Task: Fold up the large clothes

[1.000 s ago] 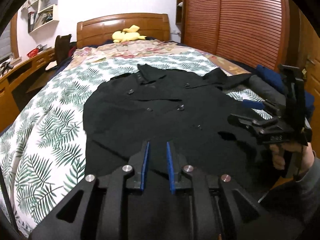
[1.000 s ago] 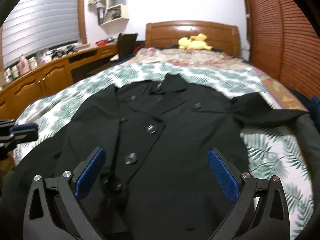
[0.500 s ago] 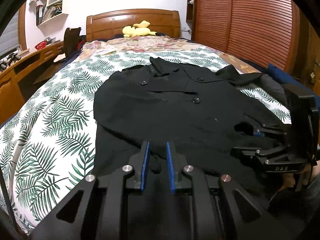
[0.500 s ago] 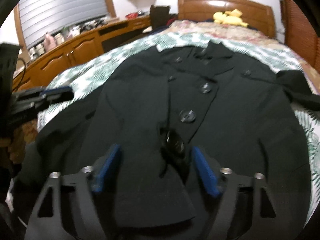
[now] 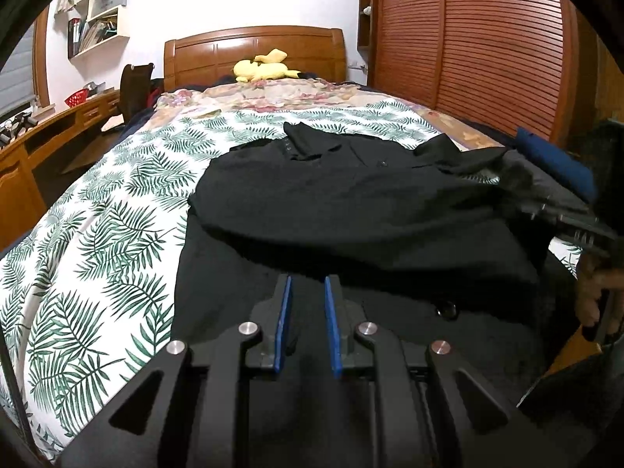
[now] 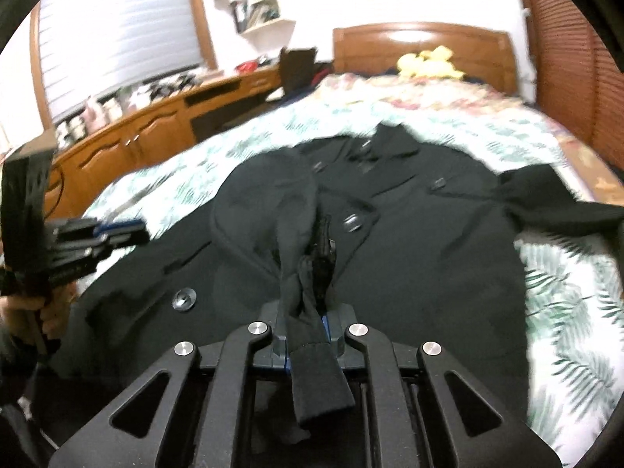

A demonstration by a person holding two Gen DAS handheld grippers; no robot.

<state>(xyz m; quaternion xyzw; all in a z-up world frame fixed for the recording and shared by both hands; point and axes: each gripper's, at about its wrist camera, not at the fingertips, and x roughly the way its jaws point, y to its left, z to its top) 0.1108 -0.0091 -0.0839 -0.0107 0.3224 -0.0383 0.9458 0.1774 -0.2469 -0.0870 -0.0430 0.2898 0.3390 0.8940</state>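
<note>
A large black buttoned coat [image 5: 370, 202] lies spread front-up on the leaf-print bedspread [image 5: 97, 253], collar toward the headboard. My left gripper [image 5: 306, 284] hovers over the coat's near hem; its blue pads stand a narrow gap apart with nothing seen between them. It also shows at the left of the right wrist view, as the left gripper [image 6: 128, 230] in a hand. My right gripper [image 6: 308, 323] has its jaws closing on a bunched fold of the coat [image 6: 429, 253] near the front buttons, with cloth pinched between the pads and raised into a ridge.
A yellow plush toy [image 5: 265, 70] lies by the wooden headboard [image 5: 253, 50]. Slatted wardrobe doors [image 5: 468, 58] run along the right side, with blue folded cloth [image 5: 553, 163] at the bed's right edge. A wooden desk [image 6: 136, 136] lines the left wall.
My right gripper went from wide open to closed on a fold of the coat's front, which now stands bunched up. The left gripper kept its narrow gap and its place.
</note>
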